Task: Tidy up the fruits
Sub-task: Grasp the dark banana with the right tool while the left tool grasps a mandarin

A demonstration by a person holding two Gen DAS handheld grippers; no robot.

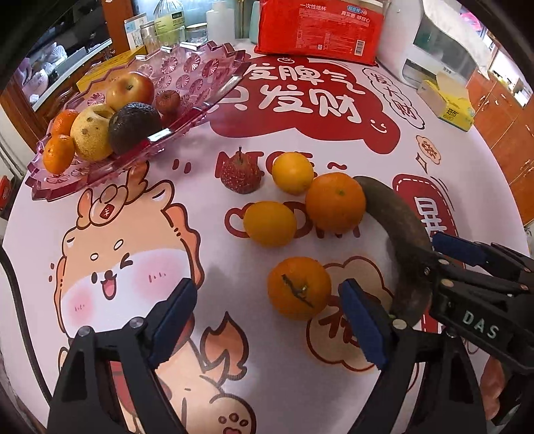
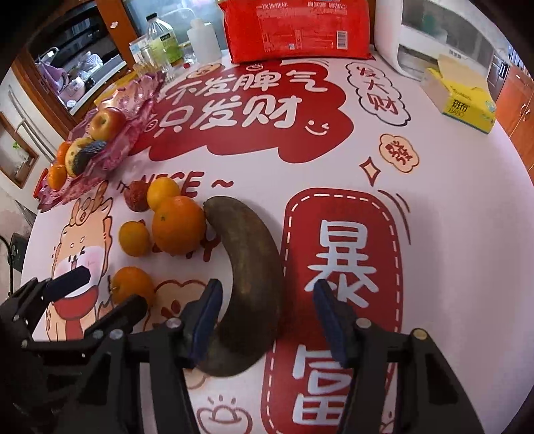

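On the printed tablecloth an orange with a stem [image 1: 298, 287] lies between the fingers of my left gripper [image 1: 267, 320], close to the right-hand pad. That gripper is open. A dark, curved banana [image 2: 253, 273] lies between the fingers of my right gripper [image 2: 268, 320], which is open too. Its left pad is at the banana's edge and its right pad stands clear. Beyond lie a large orange [image 1: 335, 202], two smaller yellow-orange citrus [image 1: 292, 172] [image 1: 269, 223] and a small red fruit [image 1: 240, 177]. A pink tray [image 1: 187, 66] at the far left holds an apple [image 1: 130, 90], a pear, an avocado and tangerines.
A red package [image 1: 320, 30] stands at the table's back. A white appliance [image 1: 434, 50] and a yellow tissue box [image 1: 447, 103] are at the back right. Bottles and jars [image 1: 167, 20] crowd behind the tray. The round table's edge curves close on the left.
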